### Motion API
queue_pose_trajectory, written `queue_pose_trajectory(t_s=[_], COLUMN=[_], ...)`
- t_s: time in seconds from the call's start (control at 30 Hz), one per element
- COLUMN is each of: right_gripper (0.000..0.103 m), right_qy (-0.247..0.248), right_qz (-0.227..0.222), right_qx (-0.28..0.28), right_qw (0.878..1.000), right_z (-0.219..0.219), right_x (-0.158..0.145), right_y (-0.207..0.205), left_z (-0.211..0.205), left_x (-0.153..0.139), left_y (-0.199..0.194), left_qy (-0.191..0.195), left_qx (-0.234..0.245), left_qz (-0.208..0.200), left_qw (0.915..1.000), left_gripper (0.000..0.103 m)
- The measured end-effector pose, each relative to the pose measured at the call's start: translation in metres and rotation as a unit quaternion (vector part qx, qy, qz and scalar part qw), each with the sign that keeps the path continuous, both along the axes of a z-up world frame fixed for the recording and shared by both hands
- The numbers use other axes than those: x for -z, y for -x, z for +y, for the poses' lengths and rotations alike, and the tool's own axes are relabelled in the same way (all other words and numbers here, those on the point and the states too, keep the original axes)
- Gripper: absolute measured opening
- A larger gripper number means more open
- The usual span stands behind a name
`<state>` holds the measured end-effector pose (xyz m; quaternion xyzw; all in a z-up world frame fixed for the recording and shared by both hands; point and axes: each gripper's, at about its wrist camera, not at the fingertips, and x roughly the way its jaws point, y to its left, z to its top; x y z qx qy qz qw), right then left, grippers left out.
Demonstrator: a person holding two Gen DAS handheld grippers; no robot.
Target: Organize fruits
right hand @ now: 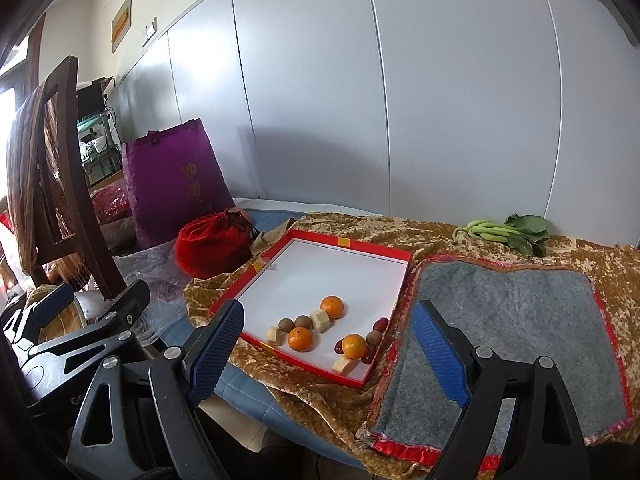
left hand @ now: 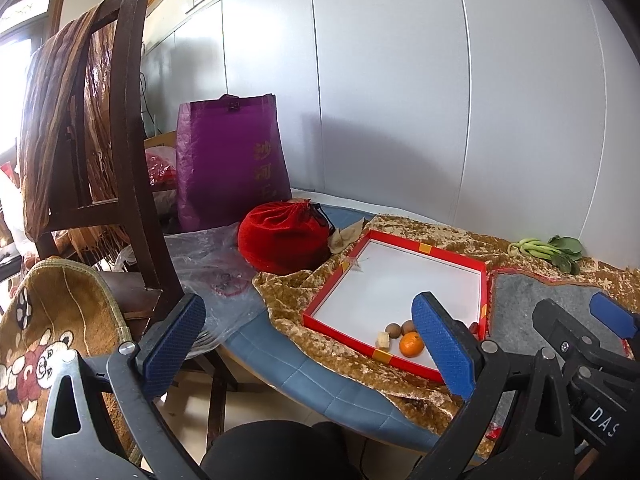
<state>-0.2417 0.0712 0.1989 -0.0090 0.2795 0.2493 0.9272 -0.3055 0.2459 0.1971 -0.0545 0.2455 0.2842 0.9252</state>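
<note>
A red-rimmed white tray point(right hand: 340, 254) lies on a gold cloth. In the right wrist view its near end holds three oranges point(right hand: 301, 339), brown round fruits point(right hand: 286, 325), dark red dates point(right hand: 380, 323) and pale cubes point(right hand: 321, 320). The tray point(left hand: 400, 240) also shows in the left wrist view, with one orange point(left hand: 411, 344) partly behind a finger. My left gripper point(left hand: 318, 346) is open and empty, short of the tray's near left corner. My right gripper point(right hand: 328, 364) is open and empty, just before the tray's near edge.
A red drawstring pouch point(right hand: 214, 244) and a purple bag point(right hand: 172, 184) stand left of the tray. Green vegetables point(right hand: 508, 232) lie at the back right. A grey mat point(right hand: 512, 328) lies right of the tray. A wooden chair point(left hand: 120, 160) with draped cloth stands at the left.
</note>
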Motion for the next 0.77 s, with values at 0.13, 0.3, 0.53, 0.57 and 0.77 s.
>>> queue_pose_trajectory(t_s=[0.13, 0.3, 0.53, 0.57, 0.77], right_gripper=[0.087, 0.087, 0.087, 0.087, 0.087], right_qy=[0.001, 0.003, 0.004, 0.004, -0.014], right_qz=[0.003, 0.006, 0.012, 0.013, 0.032], right_qx=[0.001, 0.002, 0.001, 0.001, 0.04], right_qw=[1.0, 1.0, 1.0, 1.0, 0.999], right_z=[0.001, 0.004, 0.007, 0.007, -0.022], right_x=[0.002, 0.005, 0.009, 0.01, 0.018], right_y=[-0.003, -0.004, -0.008, -0.009, -0.038], left_z=[0.0, 0.001, 0.002, 0.002, -0.021], left_x=[0.002, 0.005, 0.008, 0.009, 0.015], left_y=[-0.002, -0.005, -0.01, -0.012, -0.054], left_qy=[0.001, 0.005, 0.004, 0.003, 0.001], left_qx=[0.0, 0.0, 0.004, 0.004, 0.056], left_qz=[0.001, 0.004, 0.009, 0.01, 0.035], left_qw=[1.0, 1.0, 0.9999, 0.9999, 0.9978], left_gripper=[0.103, 0.103, 0.103, 0.103, 0.103])
